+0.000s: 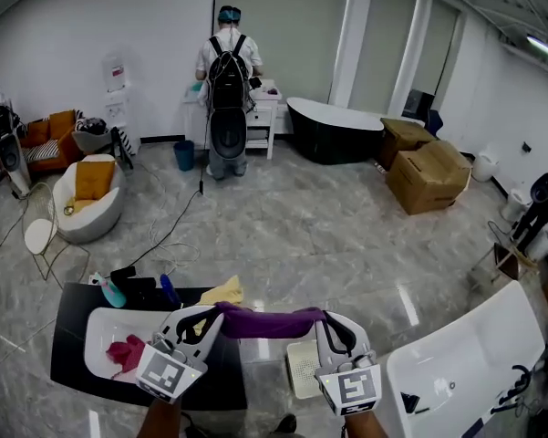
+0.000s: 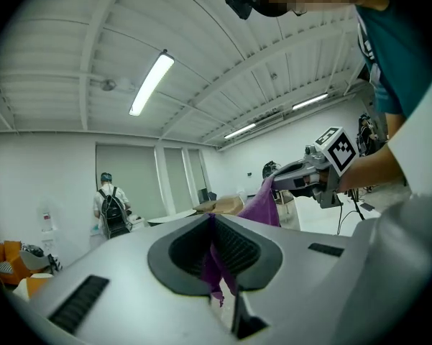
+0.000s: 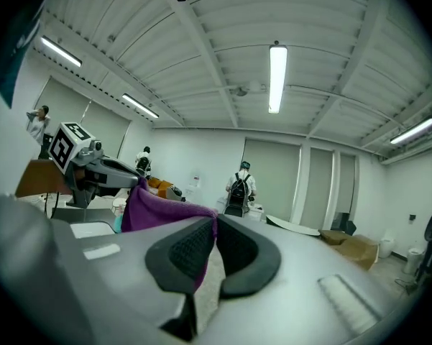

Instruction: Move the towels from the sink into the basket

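Purple towel (image 1: 269, 321) hangs stretched level between the two grippers, clear of the sink (image 1: 100, 327). The left gripper (image 1: 215, 312) is clamped on the towel's left end; its own view shows cloth pinched between closed jaws. The right gripper (image 1: 322, 319) is clamped likewise on the right end. A red towel (image 1: 128, 351) lies in the sink. A yellow towel (image 1: 223, 291) lies on the counter (image 1: 71, 345). The basket (image 1: 301, 372) stands beside the counter, beneath the purple towel's right end.

Person with a backpack (image 1: 228, 71) standing at a white cabinet (image 1: 260, 126), black bathtub (image 1: 333, 133) beside it, cardboard boxes (image 1: 427, 176) at right, blue bin (image 1: 184, 155), orange cushion (image 1: 93, 179) on round white chair (image 1: 96, 222)
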Available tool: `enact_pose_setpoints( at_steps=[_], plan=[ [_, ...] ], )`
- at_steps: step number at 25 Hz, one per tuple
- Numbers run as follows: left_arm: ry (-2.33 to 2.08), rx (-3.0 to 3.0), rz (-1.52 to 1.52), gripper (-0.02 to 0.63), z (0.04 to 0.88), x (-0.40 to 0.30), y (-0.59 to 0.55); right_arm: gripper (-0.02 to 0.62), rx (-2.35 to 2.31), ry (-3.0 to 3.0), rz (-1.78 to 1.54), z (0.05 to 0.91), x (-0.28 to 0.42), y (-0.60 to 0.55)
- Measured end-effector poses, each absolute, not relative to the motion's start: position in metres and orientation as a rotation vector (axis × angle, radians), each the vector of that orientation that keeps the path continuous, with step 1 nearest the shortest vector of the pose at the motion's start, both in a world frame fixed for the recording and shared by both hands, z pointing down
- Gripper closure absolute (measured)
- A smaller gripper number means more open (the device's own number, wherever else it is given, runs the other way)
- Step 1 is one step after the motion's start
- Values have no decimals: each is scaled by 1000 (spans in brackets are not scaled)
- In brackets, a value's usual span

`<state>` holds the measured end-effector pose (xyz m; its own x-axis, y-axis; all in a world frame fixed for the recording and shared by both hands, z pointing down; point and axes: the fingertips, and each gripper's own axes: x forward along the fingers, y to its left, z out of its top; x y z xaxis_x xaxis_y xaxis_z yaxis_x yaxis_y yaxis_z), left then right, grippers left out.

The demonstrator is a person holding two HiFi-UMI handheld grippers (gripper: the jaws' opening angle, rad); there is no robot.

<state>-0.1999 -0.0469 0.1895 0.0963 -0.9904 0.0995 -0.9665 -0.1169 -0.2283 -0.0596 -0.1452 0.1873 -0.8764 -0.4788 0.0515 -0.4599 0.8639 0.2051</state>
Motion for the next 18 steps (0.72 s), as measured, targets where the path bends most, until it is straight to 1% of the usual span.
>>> enact_pose_setpoints(
  at_steps=[10, 18],
  plan=[
    [1842, -2435, -406, 586, 235, -87, -169, 575, 972, -2821, -160, 240, 70, -238],
    [1618, -2611, -494, 586, 294, -27, -240, 575, 1226, -2678, -72, 296, 146, -272]
  ],
)
